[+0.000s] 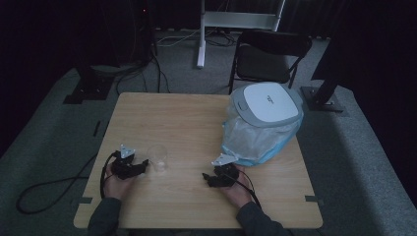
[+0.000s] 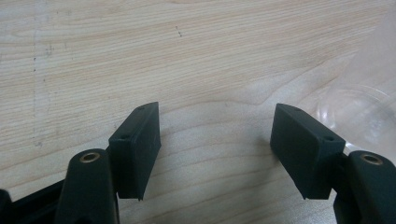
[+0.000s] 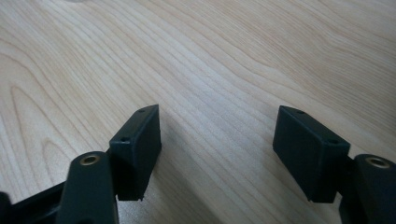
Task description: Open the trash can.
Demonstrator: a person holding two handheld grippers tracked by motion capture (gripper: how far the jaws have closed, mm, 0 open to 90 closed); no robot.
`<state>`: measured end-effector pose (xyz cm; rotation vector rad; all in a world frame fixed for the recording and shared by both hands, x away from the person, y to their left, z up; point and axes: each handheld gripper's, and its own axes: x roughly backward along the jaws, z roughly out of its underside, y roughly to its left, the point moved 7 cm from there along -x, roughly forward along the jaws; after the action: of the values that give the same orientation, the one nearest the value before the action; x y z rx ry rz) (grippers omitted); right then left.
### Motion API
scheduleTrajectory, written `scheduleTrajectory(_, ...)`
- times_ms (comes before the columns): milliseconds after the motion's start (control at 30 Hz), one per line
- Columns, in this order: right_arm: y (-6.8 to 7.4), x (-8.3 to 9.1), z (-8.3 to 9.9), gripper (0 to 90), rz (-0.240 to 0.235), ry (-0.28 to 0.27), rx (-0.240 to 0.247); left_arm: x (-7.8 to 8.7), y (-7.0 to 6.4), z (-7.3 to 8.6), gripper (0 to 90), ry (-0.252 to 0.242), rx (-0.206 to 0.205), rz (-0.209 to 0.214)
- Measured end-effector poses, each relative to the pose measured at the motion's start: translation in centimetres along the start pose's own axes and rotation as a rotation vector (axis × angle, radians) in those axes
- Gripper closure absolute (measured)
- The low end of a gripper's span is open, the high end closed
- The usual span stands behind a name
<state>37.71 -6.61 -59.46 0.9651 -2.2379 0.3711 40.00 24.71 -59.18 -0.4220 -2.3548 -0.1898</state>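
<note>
Right now the small clear plastic cup (image 1: 159, 158) stands near the table's (image 1: 172, 118) front-left edge, just beside the left gripper (image 1: 142, 165). Both grippers have jaws spread wide, holding nothing. A quick bump could tip the light cup. The right gripper (image 1: 207, 178) waits apart.

Clear cup (image 1: 158, 158), pale wood-grain table (image 1: 187, 123), white-and-grey lid (image 1: 266, 104), black fingers (image 2: 137, 144).

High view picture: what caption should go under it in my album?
Two hand-held grippers, left and right, rest open on a wooden table beside a clear plastic cup.
</note>
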Motion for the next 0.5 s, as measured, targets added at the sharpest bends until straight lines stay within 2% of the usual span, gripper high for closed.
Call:
scheduleTrajectory(167, 0.22, 0.02, -0.06, 38.4, 0.01, -0.008, -0.008, -0.04, -0.03, -0.04, 33.9, -0.001, 0.001, 0.0)
scheduleTrajectory(200, 0.39, 0.01, -0.13, 45.0, 0.008, -0.013, -0.01, -0.06, -0.04, -0.06, 33.9, -0.002, 0.002, 0.0)
scheduleTrajectory(267, 0.42, -0.01, -0.18, 46.7, 0.011, -0.015, -0.009, -0.06, -0.05, -0.06, 33.9, -0.002, 0.002, 0.0)
scheduleTrajectory(300, 0.36, -0.07, -0.28, 53.4, 0.026, -0.017, -0.024, -0.06, -0.06, -0.05, 33.9, -0.002, 0.002, 0.0)
scheduleTrajectory(333, 0.36, -0.07, -0.28, 53.4, 0.026, -0.017, -0.024, -0.06, -0.06, -0.05, 33.9, -0.002, 0.002, 0.0)
scheduleTrajectory(367, 0.29, -0.12, -0.4, 63.6, 0.045, -0.02, -0.042, -0.05, -0.07, -0.05, 33.9, -0.001, 0.002, -0.001)
scheduleTrajectory(400, 0.29, -0.13, -0.43, 69.6, 0.046, -0.022, -0.042, -0.05, -0.08, -0.05, 33.9, -0.001, 0.002, -0.001)
scheduleTrajectory(433, 0.29, -0.13, -0.43, 69.6, 0.046, -0.022, -0.042, -0.05, -0.08, -0.05, 33.9, -0.001, 0.002, -0.001)
scheduleTrajectory(467, 0.25, -0.14, -0.47, 86.0, 0.057, -0.024, -0.041, -0.05, -0.09, -0.05, 33.9, -0.001, 0.002, -0.001)
scheduleTrajectory(500, 0.25, -0.14, -0.47, 86.0, 0.057, -0.024, -0.041, -0.05, -0.1, -0.05, 33.9, -0.001, 0.001, 0.0)
